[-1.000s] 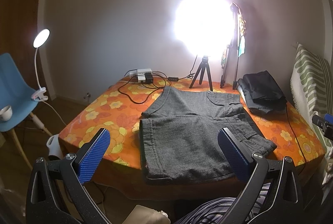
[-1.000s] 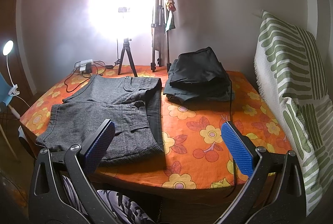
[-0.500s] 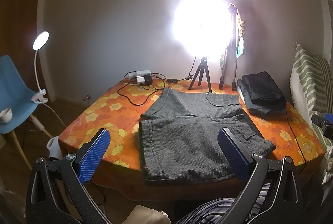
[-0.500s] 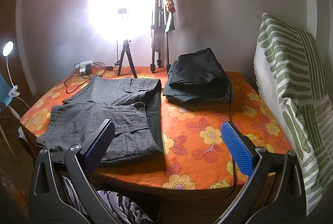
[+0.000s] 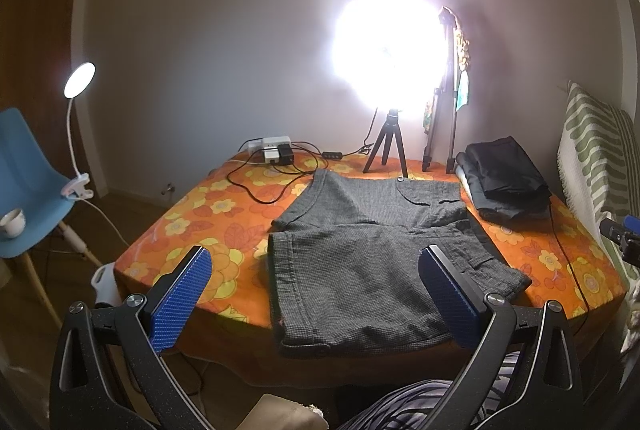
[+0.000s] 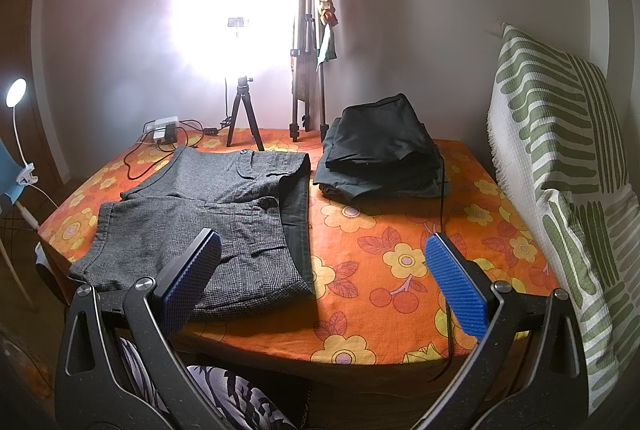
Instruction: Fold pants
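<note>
Grey checked shorts (image 5: 372, 250) lie spread flat on the orange flowered table (image 5: 208, 218), waistband to the right, one leg hanging slightly over the front edge. They also show in the right wrist view (image 6: 208, 214). My left gripper (image 5: 316, 294) is open and empty, held back from the table's front edge in front of the shorts. My right gripper (image 6: 320, 286) is open and empty, held before the front edge, to the right of the shorts' waistband.
A stack of folded dark clothes (image 6: 380, 154) sits at the back right. A bright lamp on a small tripod (image 5: 386, 146), a taller tripod (image 6: 308, 70), a power strip with cables (image 5: 272, 150). A green striped cushion (image 6: 560, 158) at right, a blue chair (image 5: 28, 182) at left.
Both grippers have stayed open and almost still; the left view has drifted back slightly from the table.
</note>
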Motion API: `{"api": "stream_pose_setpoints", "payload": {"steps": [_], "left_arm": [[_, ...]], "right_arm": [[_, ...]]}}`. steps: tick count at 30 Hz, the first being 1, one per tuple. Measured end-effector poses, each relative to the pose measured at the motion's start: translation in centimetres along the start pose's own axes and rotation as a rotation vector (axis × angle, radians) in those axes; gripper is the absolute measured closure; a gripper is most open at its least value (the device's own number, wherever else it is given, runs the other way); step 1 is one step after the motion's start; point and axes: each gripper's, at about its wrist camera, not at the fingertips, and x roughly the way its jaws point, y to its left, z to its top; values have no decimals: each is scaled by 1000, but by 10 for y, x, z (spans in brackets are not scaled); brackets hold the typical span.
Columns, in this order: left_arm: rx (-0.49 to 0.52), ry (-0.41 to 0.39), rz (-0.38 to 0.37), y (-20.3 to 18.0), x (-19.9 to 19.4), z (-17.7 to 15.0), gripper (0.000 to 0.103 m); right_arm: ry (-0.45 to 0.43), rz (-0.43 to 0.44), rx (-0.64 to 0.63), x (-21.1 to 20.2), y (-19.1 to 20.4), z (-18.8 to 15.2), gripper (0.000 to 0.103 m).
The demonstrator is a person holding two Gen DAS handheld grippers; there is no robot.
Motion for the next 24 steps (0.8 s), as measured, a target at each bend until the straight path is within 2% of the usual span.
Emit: {"api": "stream_pose_setpoints", "payload": {"steps": [24], "left_arm": [[5, 9, 10, 4, 5, -4, 0]], "right_arm": [[-14, -29, 6, -4, -4, 7, 0]]}}
